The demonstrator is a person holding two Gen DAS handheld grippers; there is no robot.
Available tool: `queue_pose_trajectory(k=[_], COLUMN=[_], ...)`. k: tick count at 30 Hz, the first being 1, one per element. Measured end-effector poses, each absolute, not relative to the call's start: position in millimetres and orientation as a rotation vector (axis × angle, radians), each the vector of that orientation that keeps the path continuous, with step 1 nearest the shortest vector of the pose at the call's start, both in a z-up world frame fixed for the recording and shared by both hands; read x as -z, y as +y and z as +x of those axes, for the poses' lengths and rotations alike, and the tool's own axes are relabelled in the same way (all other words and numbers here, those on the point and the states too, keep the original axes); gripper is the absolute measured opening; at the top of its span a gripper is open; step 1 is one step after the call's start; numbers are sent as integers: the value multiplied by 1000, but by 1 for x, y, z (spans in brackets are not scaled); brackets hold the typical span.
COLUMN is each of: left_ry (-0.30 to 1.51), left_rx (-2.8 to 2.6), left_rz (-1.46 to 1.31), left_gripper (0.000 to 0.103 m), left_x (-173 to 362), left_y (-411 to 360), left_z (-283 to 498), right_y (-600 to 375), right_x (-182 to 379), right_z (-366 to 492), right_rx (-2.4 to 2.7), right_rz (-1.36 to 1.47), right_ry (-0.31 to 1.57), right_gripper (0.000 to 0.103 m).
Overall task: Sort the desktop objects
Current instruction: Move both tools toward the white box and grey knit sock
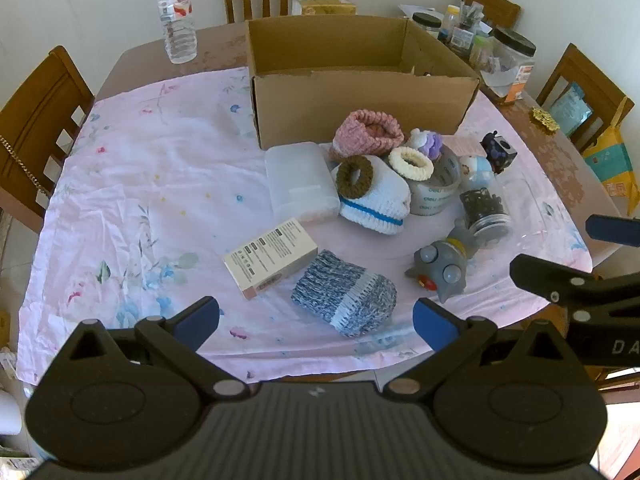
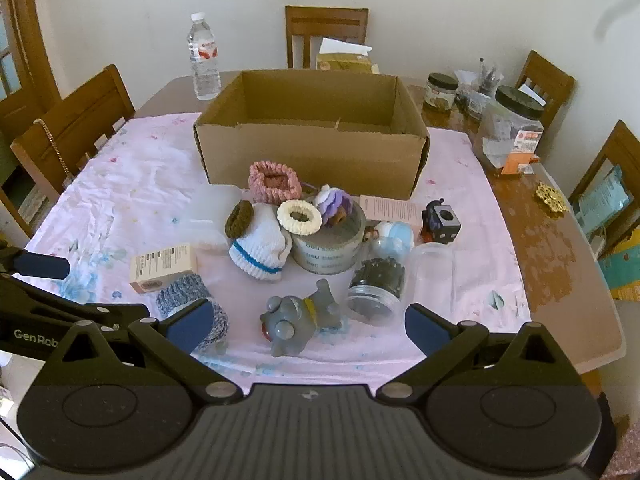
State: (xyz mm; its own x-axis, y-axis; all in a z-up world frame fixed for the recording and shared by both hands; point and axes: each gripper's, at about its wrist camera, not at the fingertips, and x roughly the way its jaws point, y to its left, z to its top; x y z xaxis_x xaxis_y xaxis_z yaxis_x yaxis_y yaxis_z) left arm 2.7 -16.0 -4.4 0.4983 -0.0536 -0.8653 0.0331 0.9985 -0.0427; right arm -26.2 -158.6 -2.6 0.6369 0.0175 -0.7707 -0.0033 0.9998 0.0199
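An open cardboard box [image 1: 360,108] [image 2: 312,156] stands at the table's far side. In front of it lies a pile: pink knit pouch [image 1: 368,132], white knit sock [image 1: 376,200], brown scrunchie [image 1: 354,176], cream scrunchie [image 1: 410,162], tape roll [image 1: 438,194], clear case [image 1: 300,182], small carton [image 1: 270,258], blue-grey knit sock [image 1: 346,298], grey toy [image 1: 440,268] [image 2: 298,318], jar of clips [image 2: 374,286], black cube [image 2: 440,220]. My left gripper [image 1: 316,324] is open and empty near the blue-grey sock. My right gripper [image 2: 308,326] is open and empty above the grey toy.
A pink floral cloth [image 1: 140,200] covers the table. A water bottle [image 1: 176,16] stands at the back left. Jars and clutter [image 2: 508,128] sit at the back right. Wooden chairs [image 2: 72,128] surround the table.
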Motion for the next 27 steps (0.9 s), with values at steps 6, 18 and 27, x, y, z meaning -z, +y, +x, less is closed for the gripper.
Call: queue_pose_trajectory(k=[6, 18, 27], left_ry=[1019, 979, 998], left_rx=[48, 21, 8], left_rz=[-6, 6, 18], left_gripper=[102, 102, 102], left_x=[4, 12, 18], left_y=[-22, -30, -22], left_z=[-1, -9, -12], right_y=[-165, -184, -198], right_x=[3, 1, 7], right_z=[-29, -33, -35], right_rx=[-38, -107, -139], right_rz=[13, 5, 15], right_ry=[868, 826, 807], right_gripper=[103, 103, 103])
